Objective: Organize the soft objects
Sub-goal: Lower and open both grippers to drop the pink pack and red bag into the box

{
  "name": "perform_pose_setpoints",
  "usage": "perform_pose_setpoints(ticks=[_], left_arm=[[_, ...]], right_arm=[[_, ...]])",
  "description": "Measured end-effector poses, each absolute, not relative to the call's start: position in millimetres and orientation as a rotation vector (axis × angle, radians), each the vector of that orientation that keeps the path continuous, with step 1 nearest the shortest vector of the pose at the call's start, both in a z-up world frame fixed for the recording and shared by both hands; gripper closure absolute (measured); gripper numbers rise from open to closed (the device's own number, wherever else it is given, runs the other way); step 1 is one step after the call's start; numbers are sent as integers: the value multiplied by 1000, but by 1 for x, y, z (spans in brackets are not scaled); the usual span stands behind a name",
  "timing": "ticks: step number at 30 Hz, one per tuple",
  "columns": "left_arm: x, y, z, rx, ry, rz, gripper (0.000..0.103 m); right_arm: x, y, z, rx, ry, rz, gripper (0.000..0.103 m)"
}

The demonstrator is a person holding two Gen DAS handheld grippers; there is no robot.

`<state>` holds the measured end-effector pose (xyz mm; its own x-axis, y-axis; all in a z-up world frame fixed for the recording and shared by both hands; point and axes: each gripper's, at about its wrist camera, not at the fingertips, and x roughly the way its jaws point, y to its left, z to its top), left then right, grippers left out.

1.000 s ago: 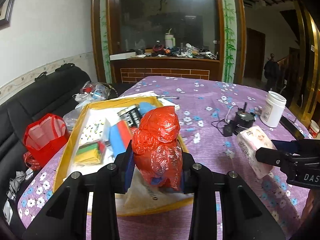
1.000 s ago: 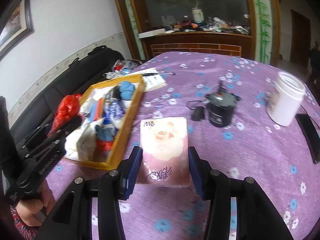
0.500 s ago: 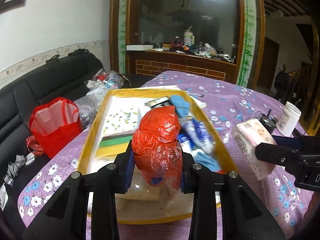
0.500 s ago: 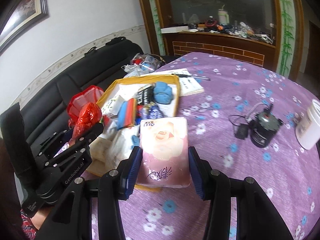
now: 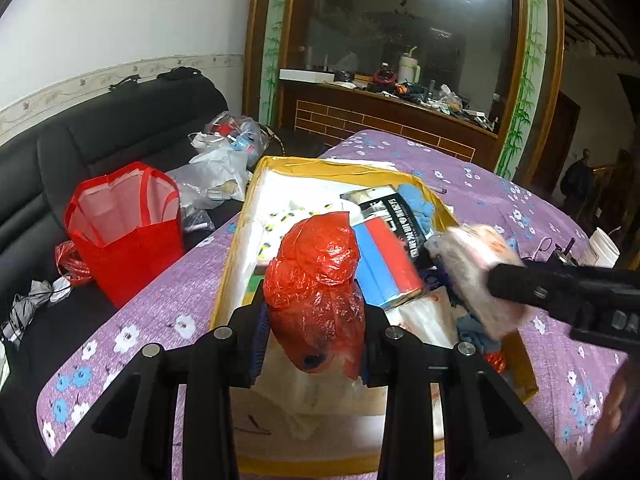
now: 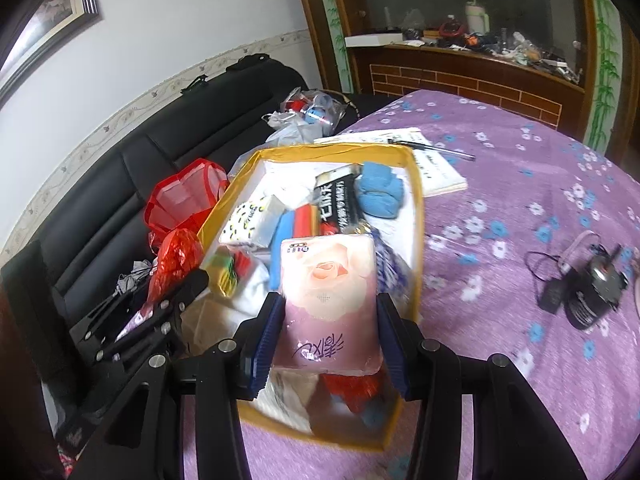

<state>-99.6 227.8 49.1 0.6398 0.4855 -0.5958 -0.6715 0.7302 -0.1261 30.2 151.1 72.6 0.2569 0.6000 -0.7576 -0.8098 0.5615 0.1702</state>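
Note:
My left gripper (image 5: 314, 344) is shut on a crumpled red plastic bag (image 5: 316, 288) and holds it above the near end of the yellow-rimmed tray (image 5: 240, 240). My right gripper (image 6: 326, 336) is shut on a pink tissue pack (image 6: 330, 292) with a rose print, held over the tray's near right part (image 6: 418, 216). The pack also shows blurred in the left wrist view (image 5: 476, 276). The red bag shows in the right wrist view (image 6: 174, 260) at the tray's left edge. The tray holds several soft items, among them a blue cloth (image 6: 378, 192) and a red-and-blue pack (image 5: 386, 264).
A red tote bag (image 5: 124, 224) stands on the black sofa (image 5: 80, 148) left of the table. On the purple floral tablecloth (image 6: 500, 184) lie papers with a pen (image 6: 432, 164) and a black device with a cable (image 6: 592, 296). A white jar (image 5: 604, 246) stands far right.
Both grippers have moved left over the tray with their loads. The tissue pack has gone from above the bare tablecloth to above the tray's right side.

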Motion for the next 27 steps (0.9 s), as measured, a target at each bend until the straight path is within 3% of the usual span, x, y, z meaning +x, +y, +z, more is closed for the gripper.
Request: perform_pose_setpoints(ticks=[27], left_arm=[[-74, 238, 29, -406, 629, 549, 70]], right_arm=[[75, 221, 49, -299, 925, 940, 55]])
